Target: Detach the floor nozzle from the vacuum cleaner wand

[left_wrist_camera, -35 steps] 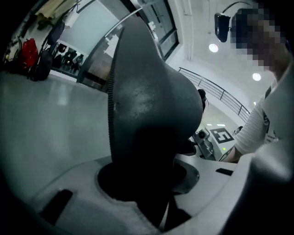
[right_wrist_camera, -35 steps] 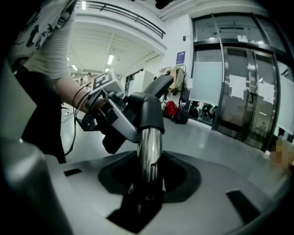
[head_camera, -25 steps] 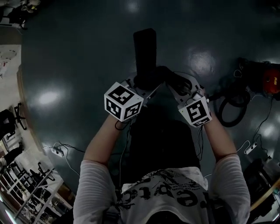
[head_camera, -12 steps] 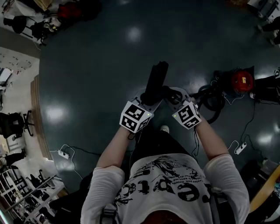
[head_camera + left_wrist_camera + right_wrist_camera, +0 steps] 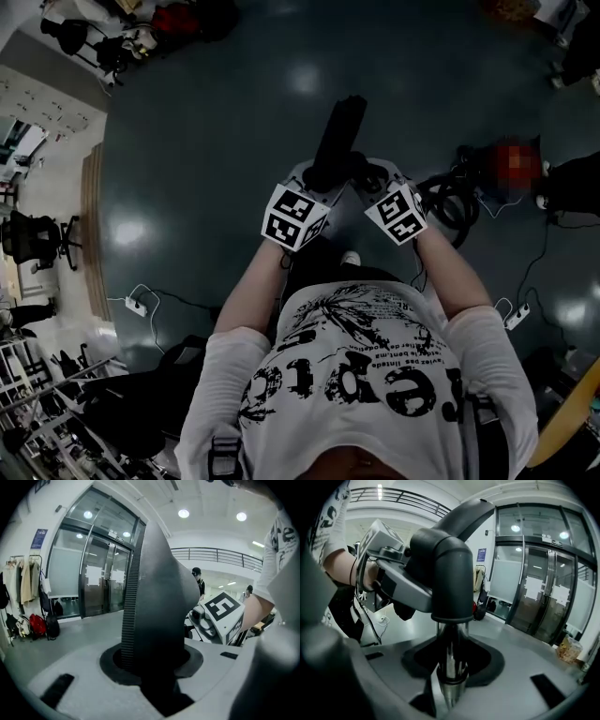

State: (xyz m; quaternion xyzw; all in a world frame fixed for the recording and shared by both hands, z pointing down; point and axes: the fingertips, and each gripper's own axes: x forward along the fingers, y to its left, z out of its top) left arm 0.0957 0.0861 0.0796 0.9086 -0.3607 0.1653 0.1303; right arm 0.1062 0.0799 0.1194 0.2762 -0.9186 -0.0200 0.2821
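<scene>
Two claws hold the floor nozzle (image 5: 337,141) up in the air in front of the person, well clear of the floor (image 5: 206,141). It is a long, narrow head of matt black plastic, pointing away from the person, with a strip of fine ribs (image 5: 130,597) running along one edge. At its near end a rounded black elbow (image 5: 440,569) turns down into a short chrome tube (image 5: 451,667), smooth and bright.

The left gripper (image 5: 317,180) is pinched on the black body of the nozzle. The right gripper (image 5: 367,176) is clamped round the chrome tube, just under the elbow's collar. Each gripper carries a white cube with black square markers.

Underneath, the floor is dark and glossy, with round lamp reflections on it. A coiled black hose (image 5: 450,202) lies on it to the person's right, and a white power strip (image 5: 138,307) to the left. Tall glass doors (image 5: 98,573) in dark metal frames stand beyond.
</scene>
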